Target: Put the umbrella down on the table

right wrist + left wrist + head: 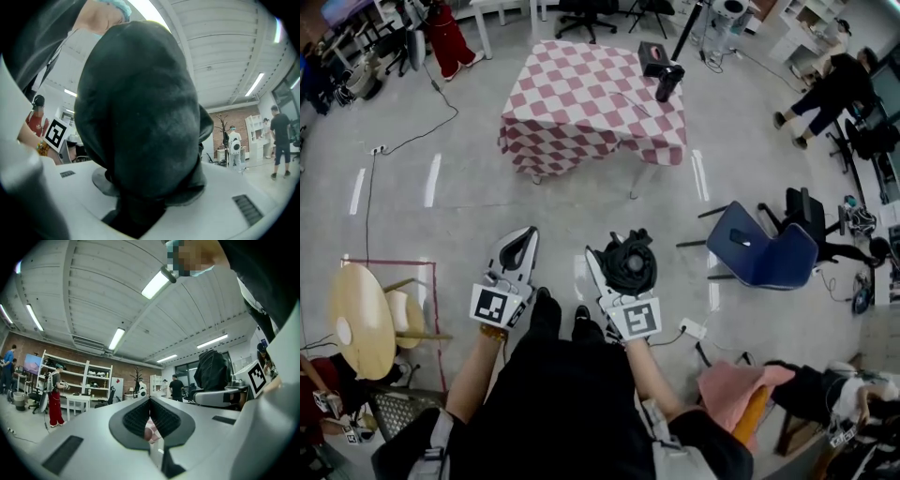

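A stretch of bare grey floor (581, 202) is observed ahead of both hand-held grippers, and nothing is seen standing on it. Beyond it, well apart from the jaws, the counter (572, 112) is found under a red-and-white checked cloth, with its near edge and hanging corners turned toward the grippers. A black box (654, 58) and a dark upright cylinder (667, 82) are noted at the counter's far right corner; the rest of the cloth is seen bare. A blue chair (764, 251) is recorded to the right of the right hand-held gripper (623, 258), near but apart. A round wooden piece (356, 319) is recorded to the left of the left hand-held gripper (525, 240). The left gripper's jaws are seen together at the tips with nothing between them. The right gripper's jaws are found spread wide and clamped on the umbrella (630, 269), which is held in the air, level with the person's feet and well short of the counter. The umbrella is seen black, folded, its fabric bunched in loose creased folds, and it bulges above the jaws in the right gripper view.
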Demonstrator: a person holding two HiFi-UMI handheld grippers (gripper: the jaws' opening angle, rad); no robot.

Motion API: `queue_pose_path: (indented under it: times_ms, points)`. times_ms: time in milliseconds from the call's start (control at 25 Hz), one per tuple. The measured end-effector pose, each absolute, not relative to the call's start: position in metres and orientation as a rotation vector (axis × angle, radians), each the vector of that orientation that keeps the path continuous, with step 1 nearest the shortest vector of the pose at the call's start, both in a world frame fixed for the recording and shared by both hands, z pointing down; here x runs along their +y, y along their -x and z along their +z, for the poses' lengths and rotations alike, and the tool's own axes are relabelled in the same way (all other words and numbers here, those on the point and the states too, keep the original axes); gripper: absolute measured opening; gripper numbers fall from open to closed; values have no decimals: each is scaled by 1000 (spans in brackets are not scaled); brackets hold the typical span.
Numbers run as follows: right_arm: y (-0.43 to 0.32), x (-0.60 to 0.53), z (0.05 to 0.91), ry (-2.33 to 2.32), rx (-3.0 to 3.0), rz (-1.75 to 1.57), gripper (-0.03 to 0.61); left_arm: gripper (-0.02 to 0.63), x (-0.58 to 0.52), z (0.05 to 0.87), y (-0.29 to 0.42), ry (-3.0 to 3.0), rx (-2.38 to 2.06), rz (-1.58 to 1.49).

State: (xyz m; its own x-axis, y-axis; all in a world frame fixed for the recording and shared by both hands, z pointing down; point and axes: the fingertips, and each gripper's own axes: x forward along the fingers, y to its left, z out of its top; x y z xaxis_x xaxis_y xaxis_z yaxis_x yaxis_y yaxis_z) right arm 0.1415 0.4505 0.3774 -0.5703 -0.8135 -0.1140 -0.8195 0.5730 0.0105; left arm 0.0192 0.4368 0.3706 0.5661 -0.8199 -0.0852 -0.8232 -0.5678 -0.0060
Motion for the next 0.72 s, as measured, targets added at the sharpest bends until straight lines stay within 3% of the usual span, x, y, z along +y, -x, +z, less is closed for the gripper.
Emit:
queue_pose_path:
  times_ms: [720]
  points:
    - [-47,370,368,1560,2671,59,209,14,354,368,89,2826,1314,191]
